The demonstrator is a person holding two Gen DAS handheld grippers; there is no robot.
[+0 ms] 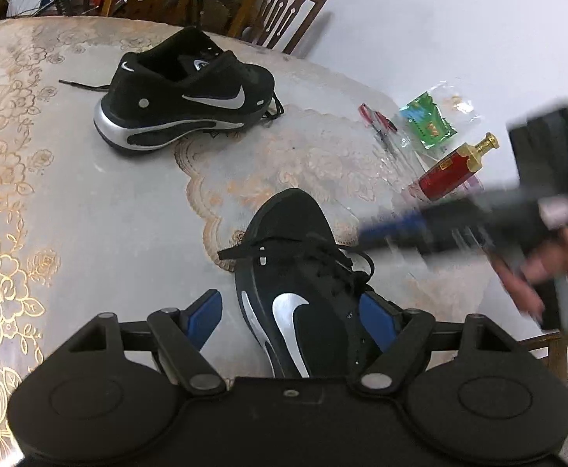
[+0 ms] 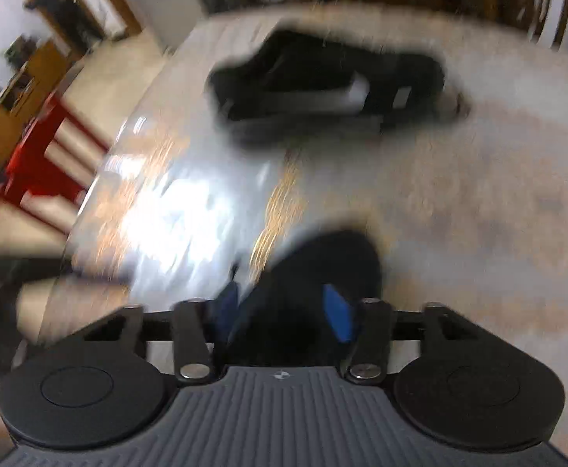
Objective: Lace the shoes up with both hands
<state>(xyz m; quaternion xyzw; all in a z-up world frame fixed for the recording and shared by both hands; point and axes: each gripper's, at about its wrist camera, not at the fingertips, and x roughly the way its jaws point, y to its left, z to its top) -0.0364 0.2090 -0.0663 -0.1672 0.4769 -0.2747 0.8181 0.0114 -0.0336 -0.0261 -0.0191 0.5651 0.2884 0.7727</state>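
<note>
The left gripper (image 1: pixel 289 307) straddled the near shoe (image 1: pixel 295 272), fingers wide (steadying it); the right gripper's (image 2: pixel 284 303) grip was unclear through blur.

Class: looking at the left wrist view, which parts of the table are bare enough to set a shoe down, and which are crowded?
Free: the wide stretch of the table left of the near shoe and in front of the far shoe. Crowded: the right side, with the red bottle, green packet, small red-handled tool and the blurred right gripper.
</note>
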